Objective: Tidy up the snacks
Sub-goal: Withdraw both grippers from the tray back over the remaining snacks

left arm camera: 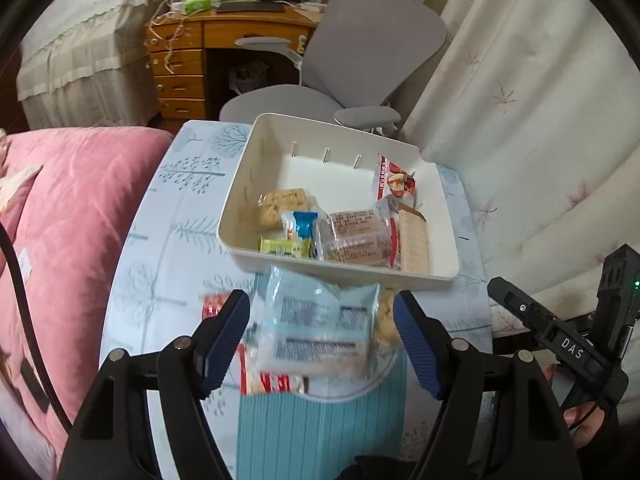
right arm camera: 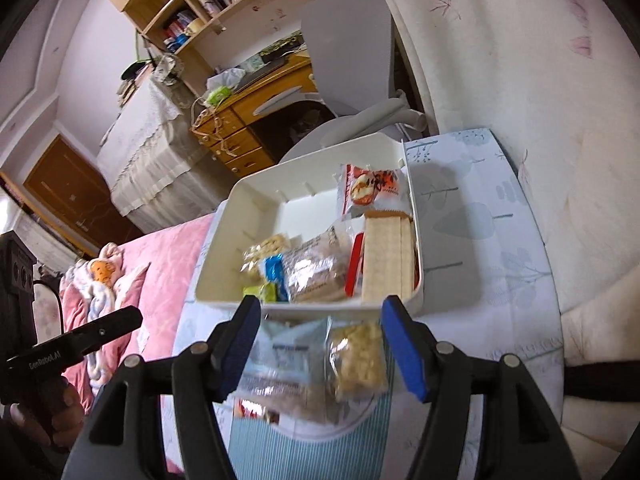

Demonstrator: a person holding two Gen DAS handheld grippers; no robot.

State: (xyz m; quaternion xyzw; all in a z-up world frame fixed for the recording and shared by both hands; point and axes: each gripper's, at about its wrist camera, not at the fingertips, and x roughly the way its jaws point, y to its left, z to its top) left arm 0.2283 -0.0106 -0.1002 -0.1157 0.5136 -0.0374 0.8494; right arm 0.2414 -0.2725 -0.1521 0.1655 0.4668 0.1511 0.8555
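A white bin (left arm camera: 236,200) (right arm camera: 218,240) on the small table holds several snacks: a rice crisp bar (left arm camera: 282,204), a blue packet (left arm camera: 302,226), a green packet (left arm camera: 284,247), a clear-wrapped cake (left arm camera: 356,236) (right arm camera: 316,270), wafers (left arm camera: 414,242) (right arm camera: 386,256) and a red-white packet (left arm camera: 394,180) (right arm camera: 370,186). Nearer, a round teal-striped plate (left arm camera: 320,432) (right arm camera: 304,452) holds a pale blue packet (left arm camera: 316,330) (right arm camera: 280,364), a rice crisp bar (right arm camera: 358,360) (left arm camera: 384,324) and a red packet (left arm camera: 264,382). My left gripper (left arm camera: 322,336) is open above the blue packet. My right gripper (right arm camera: 322,346) is open above the plate's snacks.
A pink quilt (left arm camera: 68,232) lies left of the table. A grey office chair (left arm camera: 360,60) and a wooden desk (left arm camera: 188,64) stand behind the bin. Pale curtains (left arm camera: 540,120) hang at the right. The table cloth (right arm camera: 480,240) has room right of the bin.
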